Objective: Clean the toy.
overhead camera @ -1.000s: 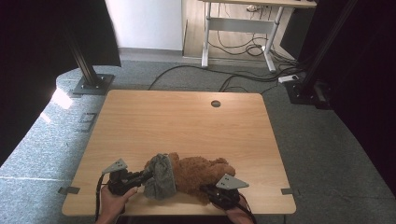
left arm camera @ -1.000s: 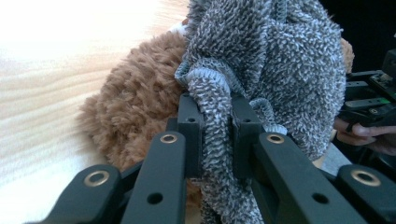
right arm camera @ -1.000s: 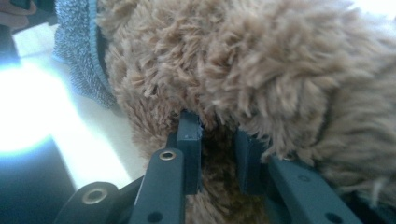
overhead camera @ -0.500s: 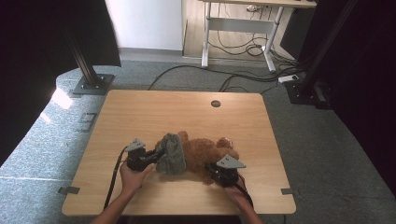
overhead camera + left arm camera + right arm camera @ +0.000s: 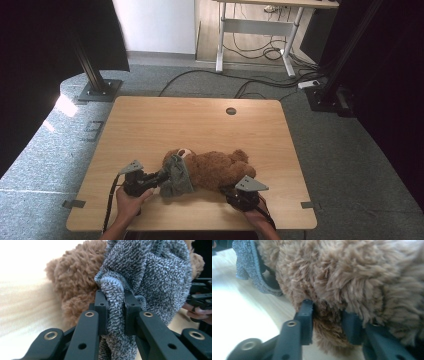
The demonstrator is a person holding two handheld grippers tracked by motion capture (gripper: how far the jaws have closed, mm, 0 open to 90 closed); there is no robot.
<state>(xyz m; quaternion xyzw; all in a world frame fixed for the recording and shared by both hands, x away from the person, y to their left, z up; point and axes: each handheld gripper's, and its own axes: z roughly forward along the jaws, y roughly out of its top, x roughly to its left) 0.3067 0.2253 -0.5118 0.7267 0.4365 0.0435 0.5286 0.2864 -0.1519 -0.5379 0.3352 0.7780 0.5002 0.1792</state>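
Wooden surface [image 5: 150, 120] is bare apart from the work at its near edge, 6 o'clock; grey carpet, cables and a desk frame lie beyond it.

Nearest, at about 7 o'clock: left gripper [image 5: 159, 178], held in the person's left hand [image 5: 129, 202]. In the left gripper view its fingers [image 5: 101, 307] are pinched tight on a fold of the grey knit garment [image 5: 155, 277], hem edge squeezed between the pads.

At about 5 o'clock: right gripper [image 5: 226, 189]. In the right gripper view its fingers [image 5: 305, 315] straddle a brown furry limb of the teddy bear [image 5: 352, 272]. The jaws have just been opening; fur sits between them but a gap shows on the right pad, so I read this as a loosened grip, not a clamp.

Just past both: bear [image 5: 215, 167] lies on its side across the near half of the surface, head toward 9 o'clock, legs toward 3. Garment [image 5: 176, 176] is bunched over the head and shoulder end, touching the bear.

Judgement: dressing or undressing, cannot tell which. The garment is only on around the head and upper body; the torso is bare fur. Work left: slide the knit fully along or off the body, with the right gripper re-gripping to steady the bear.
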